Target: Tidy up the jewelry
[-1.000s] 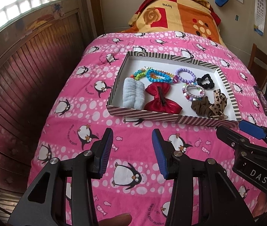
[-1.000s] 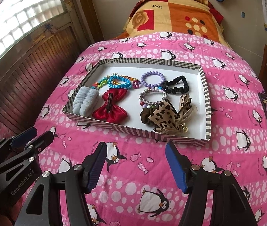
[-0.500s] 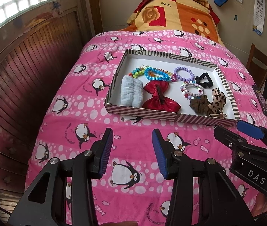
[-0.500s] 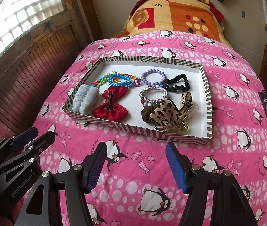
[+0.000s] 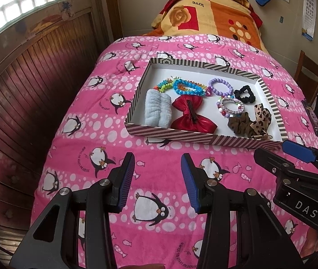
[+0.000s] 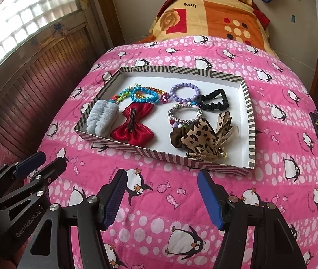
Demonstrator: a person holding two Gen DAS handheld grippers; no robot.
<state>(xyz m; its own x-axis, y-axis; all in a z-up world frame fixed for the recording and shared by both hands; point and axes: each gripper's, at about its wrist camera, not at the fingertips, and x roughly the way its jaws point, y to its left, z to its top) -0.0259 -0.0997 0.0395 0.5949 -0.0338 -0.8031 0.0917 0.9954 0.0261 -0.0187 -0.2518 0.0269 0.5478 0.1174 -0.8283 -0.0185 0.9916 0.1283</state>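
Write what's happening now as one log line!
left gripper: open, empty | right gripper: open, empty | striped tray: full, untouched

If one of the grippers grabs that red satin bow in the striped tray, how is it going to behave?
The red bow looks like thin, shiny fabric, so it would probably crumple and may slip between the pads. The dark clip across its middle looks rigid, likely the firmest place to grip. It seems light and lies flat, so it is unlikely to roll.

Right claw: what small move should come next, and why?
Probably ease the right claw forward over the striped tray's near wall toward the leopard bow. It is open, empty and short of the tray; the bow lies nearest.
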